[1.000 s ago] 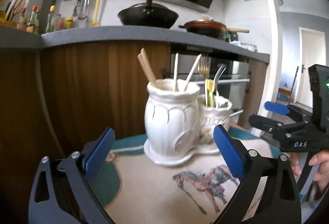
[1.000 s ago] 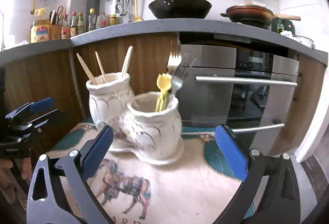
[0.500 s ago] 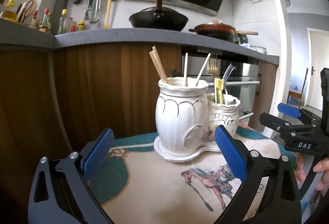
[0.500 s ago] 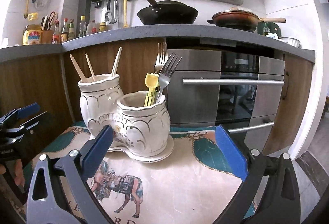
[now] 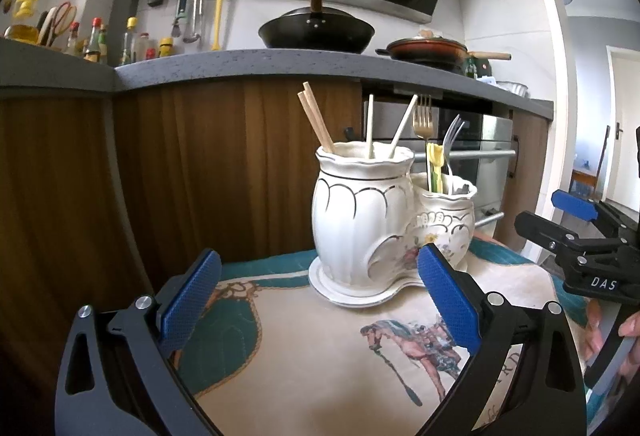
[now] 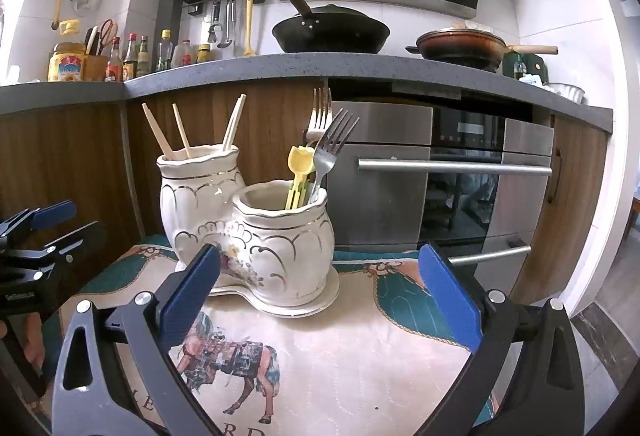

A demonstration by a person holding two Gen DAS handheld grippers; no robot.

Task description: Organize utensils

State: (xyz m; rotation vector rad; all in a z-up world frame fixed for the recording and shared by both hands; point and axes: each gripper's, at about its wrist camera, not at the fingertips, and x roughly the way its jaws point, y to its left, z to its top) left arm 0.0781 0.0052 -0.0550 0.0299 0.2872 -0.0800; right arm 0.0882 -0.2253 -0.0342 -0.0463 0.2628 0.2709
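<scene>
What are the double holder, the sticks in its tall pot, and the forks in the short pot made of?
Double holder: looks like glazed ceramic, glossy white with gilt line trim and a floral decal.
Chopsticks: probably wood or bamboo; matte pale tan, no shine.
Silver fork: metal, likely stainless; bright reflective tines.
Gold-toned fork: metal-looking, finish unclear.
Yellow utensil: likely plastic; opaque, uniform colour.

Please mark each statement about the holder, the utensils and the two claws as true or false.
1. Both claws are open and hold nothing: left claw, right claw. True.
2. The chopsticks stand in the taller pot. True.
3. The forks lie flat on the cloth. False: they stand upright in the shorter pot.
4. The yellow utensil is in the taller pot. False: it stands in the shorter pot.
</scene>
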